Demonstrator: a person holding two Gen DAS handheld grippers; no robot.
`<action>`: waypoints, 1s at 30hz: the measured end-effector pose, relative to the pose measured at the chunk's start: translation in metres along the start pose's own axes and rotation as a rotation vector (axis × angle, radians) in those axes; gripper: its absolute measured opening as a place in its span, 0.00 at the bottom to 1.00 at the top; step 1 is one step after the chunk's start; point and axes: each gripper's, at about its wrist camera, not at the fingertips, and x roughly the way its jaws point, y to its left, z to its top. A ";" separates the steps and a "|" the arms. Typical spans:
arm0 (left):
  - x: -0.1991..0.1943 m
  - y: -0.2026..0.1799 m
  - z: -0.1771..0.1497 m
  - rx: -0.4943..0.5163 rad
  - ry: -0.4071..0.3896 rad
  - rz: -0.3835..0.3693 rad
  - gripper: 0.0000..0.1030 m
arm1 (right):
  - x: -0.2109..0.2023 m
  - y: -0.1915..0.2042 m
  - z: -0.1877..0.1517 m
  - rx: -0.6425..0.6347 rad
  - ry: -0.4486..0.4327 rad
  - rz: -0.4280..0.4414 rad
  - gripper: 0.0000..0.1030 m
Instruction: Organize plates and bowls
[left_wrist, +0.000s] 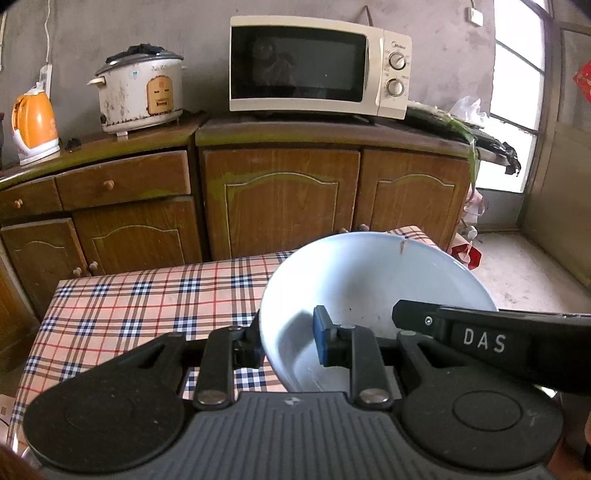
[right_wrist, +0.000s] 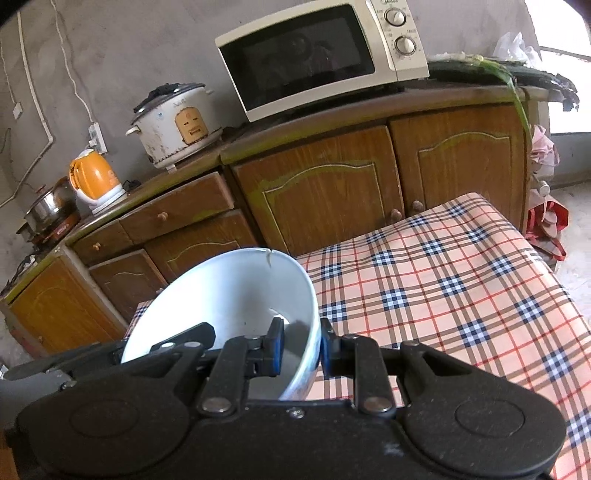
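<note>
Grippers (left_wrist: 288, 343) (right_wrist: 302, 345) angled downward, both clamped on bowl (left_wrist: 369, 280) rim.

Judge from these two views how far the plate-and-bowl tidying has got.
Done: nothing visibly stacked or put away. In hand: the white bowl, cracked at its rim, is clamped by the left gripper and the right gripper on opposite walls, above the checked table. Left: setting it down; no other dishes show.

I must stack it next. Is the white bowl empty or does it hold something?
Empty. The white bowl, held at its rim by both grippers, shows a bare inner wall and bottom in both wrist views; only shadows and a rim crack are visible.
</note>
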 end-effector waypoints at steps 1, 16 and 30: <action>-0.003 -0.001 -0.001 0.003 -0.003 0.001 0.23 | -0.003 0.000 -0.001 0.000 -0.001 -0.001 0.25; -0.034 -0.012 -0.012 0.020 -0.035 0.002 0.24 | -0.044 0.005 -0.016 -0.012 -0.035 -0.002 0.25; -0.053 -0.018 -0.021 0.033 -0.055 0.001 0.24 | -0.069 0.005 -0.026 -0.022 -0.056 -0.002 0.25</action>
